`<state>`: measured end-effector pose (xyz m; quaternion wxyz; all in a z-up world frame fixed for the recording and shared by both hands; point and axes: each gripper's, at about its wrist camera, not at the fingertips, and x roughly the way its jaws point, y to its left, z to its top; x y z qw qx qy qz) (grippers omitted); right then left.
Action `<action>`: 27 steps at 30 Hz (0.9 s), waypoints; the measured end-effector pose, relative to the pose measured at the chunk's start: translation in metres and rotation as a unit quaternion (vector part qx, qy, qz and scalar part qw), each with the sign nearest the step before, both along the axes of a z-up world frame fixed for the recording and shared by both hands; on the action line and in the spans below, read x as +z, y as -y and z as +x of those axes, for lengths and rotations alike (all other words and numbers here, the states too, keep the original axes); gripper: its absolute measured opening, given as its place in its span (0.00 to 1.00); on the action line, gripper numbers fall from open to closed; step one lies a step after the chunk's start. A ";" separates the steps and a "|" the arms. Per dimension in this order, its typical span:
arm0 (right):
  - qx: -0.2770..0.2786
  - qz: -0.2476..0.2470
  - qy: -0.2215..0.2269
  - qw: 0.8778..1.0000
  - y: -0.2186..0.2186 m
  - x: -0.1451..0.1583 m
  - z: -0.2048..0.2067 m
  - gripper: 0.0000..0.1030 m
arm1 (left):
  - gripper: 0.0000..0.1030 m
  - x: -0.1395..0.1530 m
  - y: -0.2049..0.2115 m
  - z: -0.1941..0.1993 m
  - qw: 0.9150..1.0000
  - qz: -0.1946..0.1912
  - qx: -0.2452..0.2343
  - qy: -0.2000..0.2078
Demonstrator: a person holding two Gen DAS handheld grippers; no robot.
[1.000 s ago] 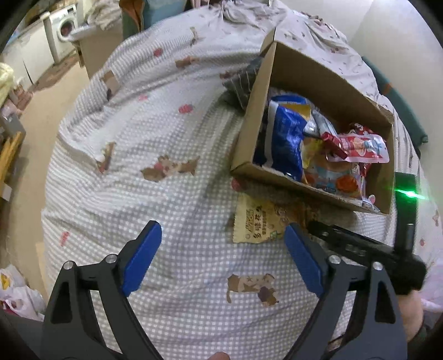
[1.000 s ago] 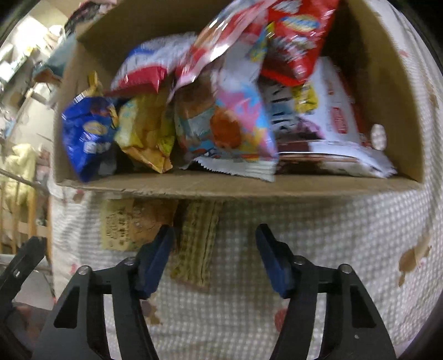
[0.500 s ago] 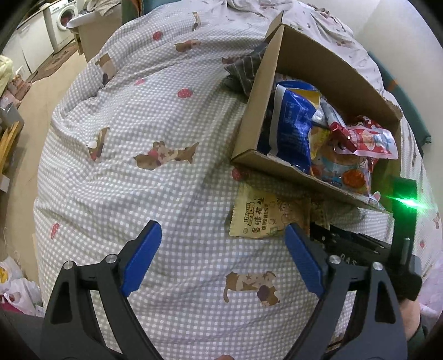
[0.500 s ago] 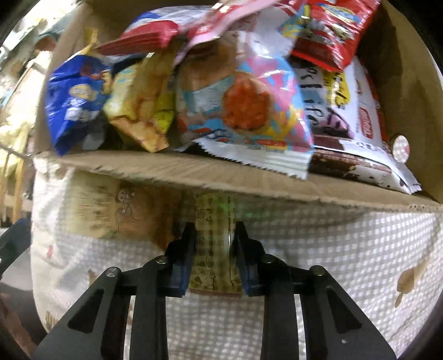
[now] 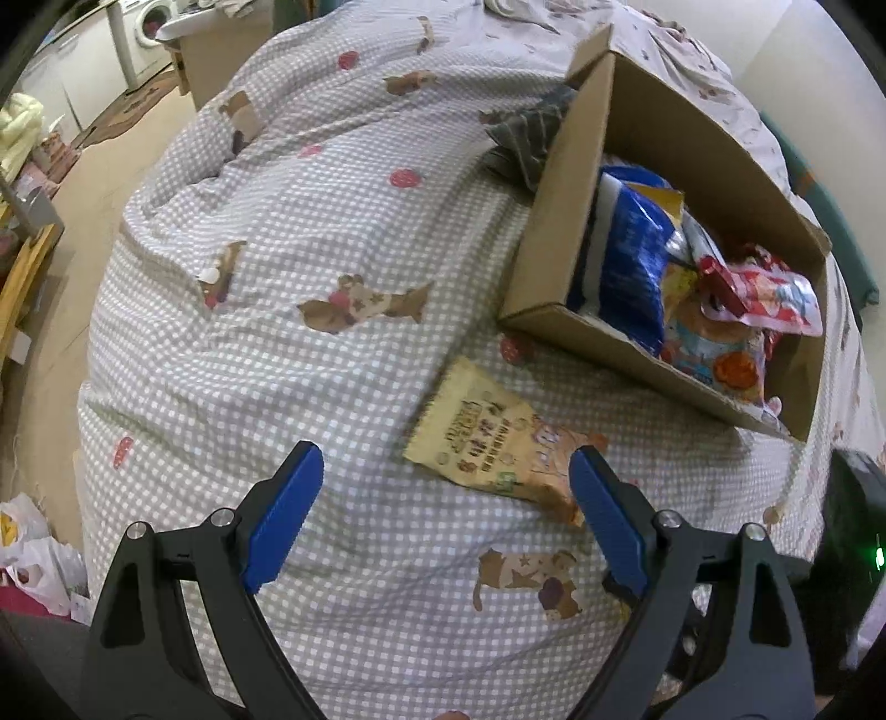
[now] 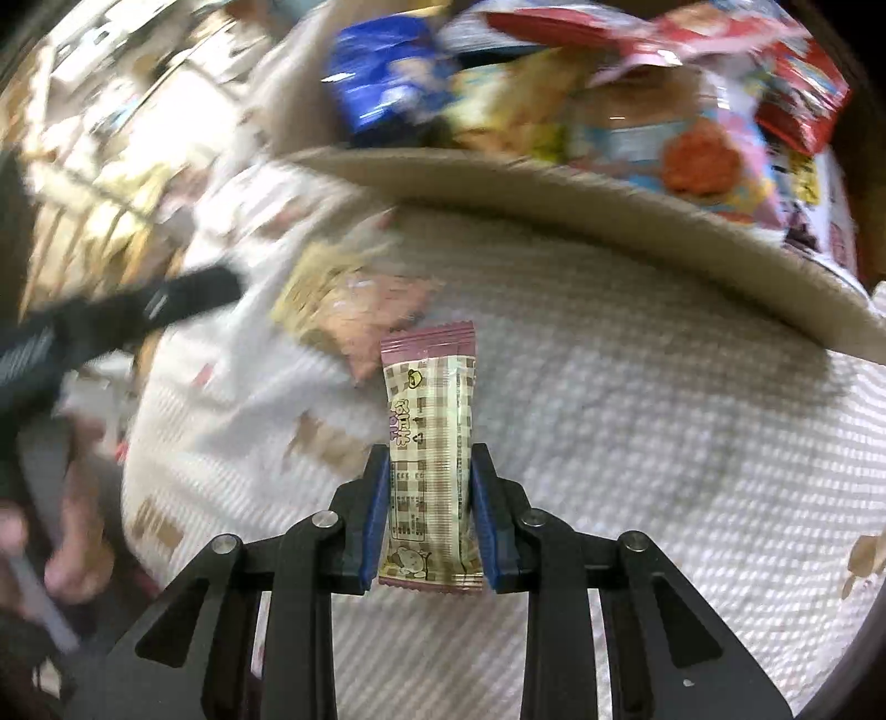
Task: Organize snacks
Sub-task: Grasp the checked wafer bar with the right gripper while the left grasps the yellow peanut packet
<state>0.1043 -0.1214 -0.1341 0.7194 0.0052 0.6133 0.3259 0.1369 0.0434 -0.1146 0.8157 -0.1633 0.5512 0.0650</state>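
My right gripper [image 6: 426, 471] is shut on a slim plaid snack bar [image 6: 429, 421] with a pink top edge and holds it upright above the bed, in front of the cardboard box [image 6: 554, 194]. The box [image 5: 548, 327] is full of snack bags: a blue one [image 5: 631, 260], a pink-red one [image 5: 775, 293] and others. A tan snack packet [image 5: 493, 443] lies flat on the checked bedspread just before the box; it also shows in the right wrist view [image 6: 354, 310]. My left gripper [image 5: 446, 498] is open and empty, hovering just short of that packet.
The checked bedspread [image 5: 310, 232] with cartoon prints covers the bed. A grey striped cloth [image 5: 526, 138] lies beside the box's far corner. The floor, a washing machine [image 5: 147, 33] and plastic bags [image 5: 33, 554] are off the bed's left edge.
My right gripper closed on the plaid bar beside the box and lifted it off the bedspread. My left gripper moved closer to the tan packet and stayed open.
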 end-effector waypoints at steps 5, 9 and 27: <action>-0.040 0.009 0.007 0.999 0.022 0.011 0.006 0.28 | 0.86 -0.012 0.003 0.005 1.000 -0.009 -0.011 -0.019; -0.087 0.011 0.007 0.996 0.039 0.014 0.020 0.28 | 0.86 -0.035 0.025 0.022 0.995 -0.007 -0.080 -0.062; -0.144 0.016 0.000 0.990 0.084 0.022 0.043 0.28 | 0.84 -0.062 0.091 0.053 0.972 0.065 -0.219 -0.061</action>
